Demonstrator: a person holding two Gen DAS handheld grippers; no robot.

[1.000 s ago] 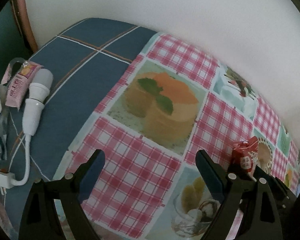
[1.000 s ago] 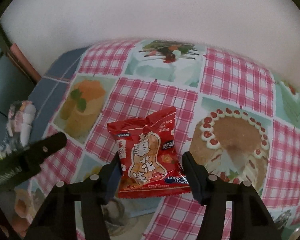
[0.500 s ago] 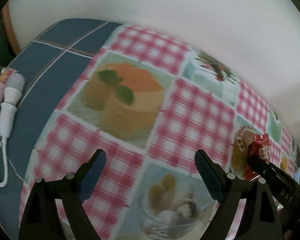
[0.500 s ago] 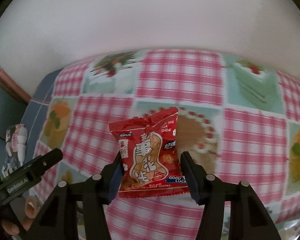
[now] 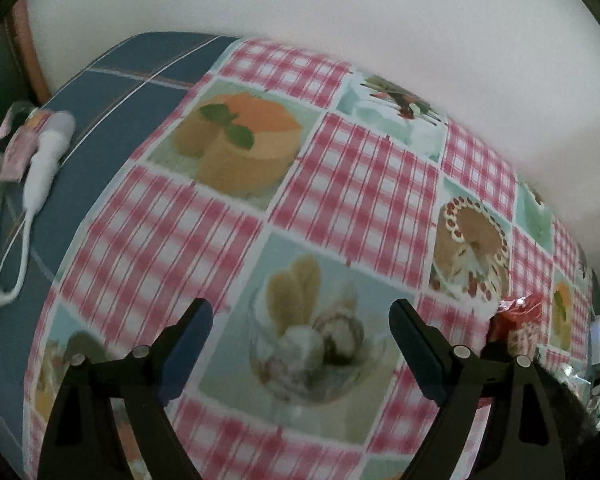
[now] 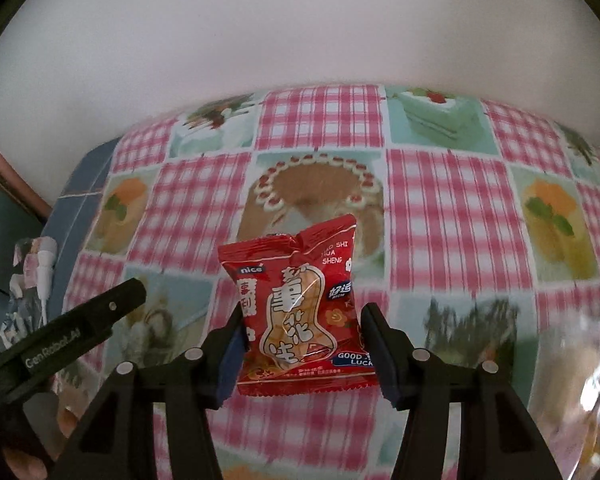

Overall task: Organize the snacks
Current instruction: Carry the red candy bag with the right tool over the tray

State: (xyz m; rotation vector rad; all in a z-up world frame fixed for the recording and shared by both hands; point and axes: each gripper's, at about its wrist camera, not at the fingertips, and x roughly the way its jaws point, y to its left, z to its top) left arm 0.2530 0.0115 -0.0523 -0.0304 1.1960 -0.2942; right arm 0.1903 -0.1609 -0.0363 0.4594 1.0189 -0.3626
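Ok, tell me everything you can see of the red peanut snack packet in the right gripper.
The red glossy foil peanut snack packet is sealed and slightly crinkled, printed with a peanut drawing, Chinese characters and "nice". It stands upright, pinched at both side edges by the right gripper, held above the checked cake-print tablecloth, touching nothing else.

Dessert-print tablecloth over blue cloth; white corded bulb-like item, blurred.
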